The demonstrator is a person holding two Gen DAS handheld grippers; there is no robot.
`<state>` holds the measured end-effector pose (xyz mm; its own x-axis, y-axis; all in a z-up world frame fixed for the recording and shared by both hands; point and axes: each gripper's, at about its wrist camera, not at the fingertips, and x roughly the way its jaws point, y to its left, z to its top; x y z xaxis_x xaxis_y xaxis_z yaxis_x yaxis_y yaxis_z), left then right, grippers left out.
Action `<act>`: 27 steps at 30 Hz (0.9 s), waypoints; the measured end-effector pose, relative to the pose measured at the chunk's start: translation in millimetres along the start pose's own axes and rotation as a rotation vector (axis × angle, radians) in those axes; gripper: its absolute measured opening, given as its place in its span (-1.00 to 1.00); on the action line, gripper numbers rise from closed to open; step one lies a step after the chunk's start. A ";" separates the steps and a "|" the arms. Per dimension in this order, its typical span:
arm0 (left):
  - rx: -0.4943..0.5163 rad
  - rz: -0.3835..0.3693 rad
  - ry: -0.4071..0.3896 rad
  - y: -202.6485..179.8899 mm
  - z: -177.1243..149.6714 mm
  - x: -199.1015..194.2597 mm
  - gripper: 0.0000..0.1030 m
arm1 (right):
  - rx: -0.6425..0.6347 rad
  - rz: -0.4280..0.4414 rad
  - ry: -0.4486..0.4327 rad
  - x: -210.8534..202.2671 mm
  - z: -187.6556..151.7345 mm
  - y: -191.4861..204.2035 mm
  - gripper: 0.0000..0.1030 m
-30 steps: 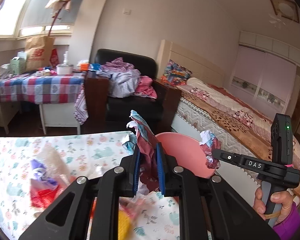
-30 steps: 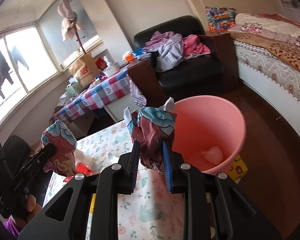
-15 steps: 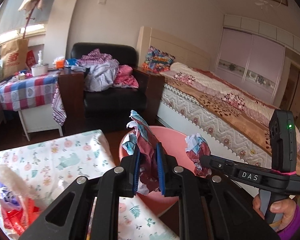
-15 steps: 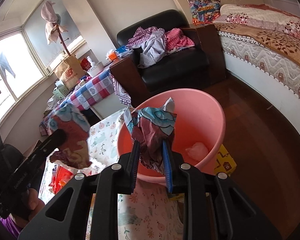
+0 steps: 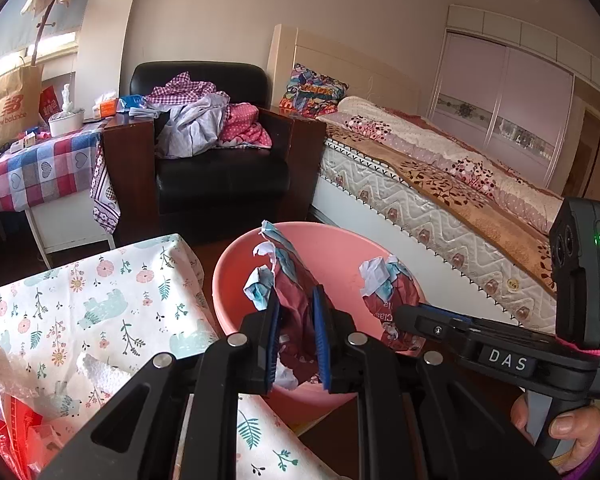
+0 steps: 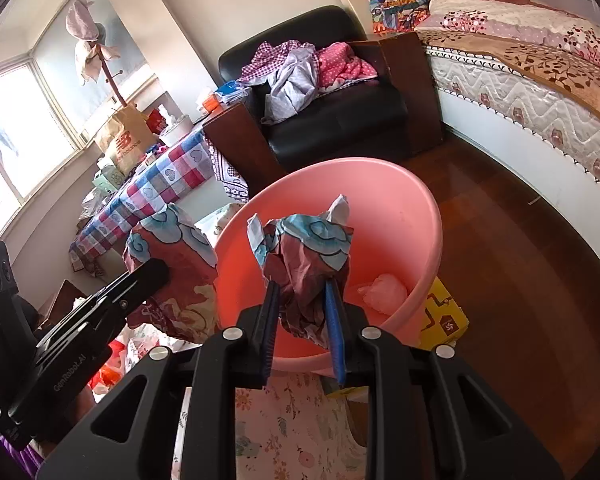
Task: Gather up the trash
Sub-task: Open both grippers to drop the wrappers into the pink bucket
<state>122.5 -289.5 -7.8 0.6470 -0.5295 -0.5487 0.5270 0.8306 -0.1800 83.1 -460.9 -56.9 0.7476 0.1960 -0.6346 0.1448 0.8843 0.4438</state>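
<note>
**Q:** Locating the largest items first?

**A:** Flower-print bench [image 5: 112, 300] at lower left, then pink basin [image 6: 400, 216] on the floor just beside the bench's corner, mouth facing up. Ahead of and below both grippers.

**Q:** Next, gripper states?

**A:** Left gripper [image 5: 296, 296]: narrow, pads clamped on a crumpled red-and-blue wrapper [image 5: 288, 264]. Right gripper [image 6: 302, 286]: likewise narrow, pinching a second wrapper [image 6: 308, 248] of the same print. Neither empty.

**Q:** Lie of each wrapper?

**A:** Long axis roughly in line with the fingers, torn white ends poking out past the fingertips, lower ends hanging between the pads.

**Q:** Deciding relation for the drop?

**A:** Right wrapper well inside the rim in the right wrist view, backed by the basin's inner wall. Left wrapper, in that same view, at the basin's left edge, by the bench corner; whether fully past the rim, not clear. In the left wrist view, both bundles lined up against the pink interior, left one nearer the bench side.

**Q:** Hand better placed?

**A:** Probably the right: release likely enough as is. For the left, probably a little more reach toward the basin's middle before letting go, otherwise a risk of a landing on the rim or the bench.

**Q:** Smallest item?

**A:** Pale crumpled wad [image 6: 382, 294] already lying at the basin's bottom.
</note>
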 end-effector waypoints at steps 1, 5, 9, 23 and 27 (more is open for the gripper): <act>0.000 -0.003 0.004 -0.2 -0.7 1.7 -0.69 | 0.000 -0.008 0.001 0.8 0.2 -0.5 -0.54; 0.002 0.009 0.013 -0.4 -2.9 5.8 -0.56 | 0.001 -0.020 0.016 5.8 -0.2 -0.3 -0.50; -0.013 0.015 0.010 1.4 -2.7 4.3 -0.38 | 0.009 -0.024 0.021 8.4 -0.6 -3.4 -0.48; -0.051 -0.013 -0.026 6.6 0.3 -26.7 -0.17 | 0.004 -0.021 -0.005 -0.2 -2.1 0.2 -0.21; -0.055 -0.012 -0.036 9.9 -1.0 -40.5 -0.09 | -0.023 -0.004 -0.018 -9.2 -2.8 10.8 -0.21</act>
<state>100.9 -259.7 11.8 0.6610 -0.5444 -0.5164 0.5040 0.8320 -0.2318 76.0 -451.9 -48.0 0.7584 0.1850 -0.6250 0.1333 0.8946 0.4265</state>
